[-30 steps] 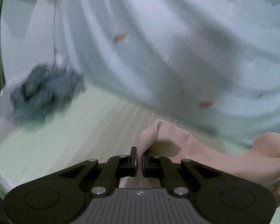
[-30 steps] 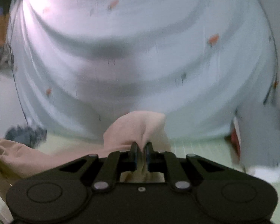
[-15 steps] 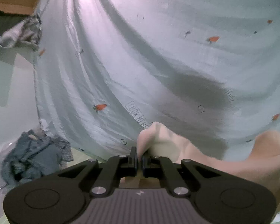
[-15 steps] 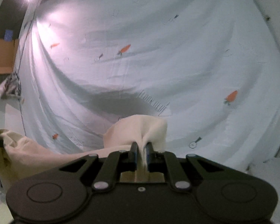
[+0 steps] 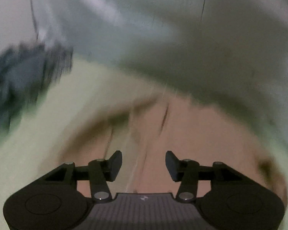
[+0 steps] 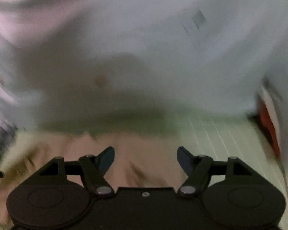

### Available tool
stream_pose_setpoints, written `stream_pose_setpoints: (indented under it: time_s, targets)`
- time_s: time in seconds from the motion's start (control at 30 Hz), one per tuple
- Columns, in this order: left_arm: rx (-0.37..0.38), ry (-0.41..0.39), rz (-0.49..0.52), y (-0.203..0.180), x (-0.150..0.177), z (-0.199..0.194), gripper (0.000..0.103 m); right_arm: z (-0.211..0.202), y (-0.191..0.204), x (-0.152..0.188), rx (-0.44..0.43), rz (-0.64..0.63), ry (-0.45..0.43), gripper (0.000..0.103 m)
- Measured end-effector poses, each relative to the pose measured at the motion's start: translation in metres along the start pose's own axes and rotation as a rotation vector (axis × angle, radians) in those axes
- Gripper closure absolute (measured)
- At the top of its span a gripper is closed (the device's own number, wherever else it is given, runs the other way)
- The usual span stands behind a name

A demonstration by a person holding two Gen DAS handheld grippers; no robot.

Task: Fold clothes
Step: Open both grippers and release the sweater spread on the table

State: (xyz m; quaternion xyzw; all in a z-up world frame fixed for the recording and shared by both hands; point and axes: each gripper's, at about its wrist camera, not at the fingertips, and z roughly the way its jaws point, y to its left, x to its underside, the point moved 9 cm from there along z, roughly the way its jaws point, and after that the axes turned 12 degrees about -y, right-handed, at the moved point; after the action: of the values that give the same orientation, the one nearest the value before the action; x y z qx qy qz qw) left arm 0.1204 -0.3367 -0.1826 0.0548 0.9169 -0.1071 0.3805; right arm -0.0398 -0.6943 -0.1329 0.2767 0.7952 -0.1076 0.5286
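- Left wrist view: my left tongs (image 5: 143,165) are spread wide, nothing between them. The peach garment (image 5: 201,134) lies on the pale green counter (image 5: 38,143) just ahead, from 12 to 3 o'clock. A dark blue-grey heap (image 5: 19,80) blurs at 10 o'clock.
- Right wrist view: my right tongs (image 6: 146,161) gape apart, empty. Peach garment (image 6: 144,153) sits beneath them, running to 9 o'clock; pale sheet (image 6: 144,48) at 12.

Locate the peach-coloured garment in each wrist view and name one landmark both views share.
Left wrist: the peach garment fills the lower centre, beyond the open left gripper.
Right wrist: the garment lies bottom centre and lower left, under the open right gripper.
Shared landmark: the pale blue sheet hanging across the top.
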Motion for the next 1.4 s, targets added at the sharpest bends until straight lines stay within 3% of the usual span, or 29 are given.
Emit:
stream_pose_setpoints:
  time_s: [0.07,0.17,0.3,0.5,0.67,0.9,1.03,1.13,1.23,1.4]
  targets:
    - [-0.006,0.09,-0.002,0.006,0.041,0.003,0.052,-0.004,-0.021,0.035,0.05,0.001,0.077,0.03]
    - [-0.052,0.158,-0.026,0.017,0.082,-0.008,0.05,-0.014,-0.044,0.084,0.102,0.009,0.18,0.03]
    - [-0.07,0.209,-0.056,0.027,0.102,-0.009,0.05,-0.024,-0.055,0.12,0.119,0.011,0.243,0.03]
    - [-0.067,0.223,-0.054,0.025,0.104,-0.014,0.05,-0.015,-0.054,0.122,0.116,-0.001,0.267,0.031]
    - [-0.068,0.233,-0.035,0.022,0.106,-0.016,0.048,-0.009,-0.059,0.131,0.115,-0.014,0.297,0.049]
    - [-0.069,0.246,-0.008,0.017,0.108,-0.02,0.045,-0.007,-0.063,0.137,0.127,-0.01,0.317,0.055]
    - [-0.066,0.251,0.006,0.015,0.109,-0.018,0.041,-0.009,-0.063,0.14,0.118,-0.018,0.322,0.07]
    - [-0.065,0.254,0.03,0.01,0.109,-0.016,0.038,-0.011,-0.065,0.138,0.111,-0.046,0.309,0.1]
    - [-0.066,0.257,0.053,0.005,0.111,-0.017,0.034,-0.018,-0.072,0.122,0.129,-0.105,0.237,0.1]
    - [-0.073,0.271,0.101,-0.003,0.113,-0.014,0.029,-0.052,-0.091,0.068,0.266,-0.279,0.012,0.1]
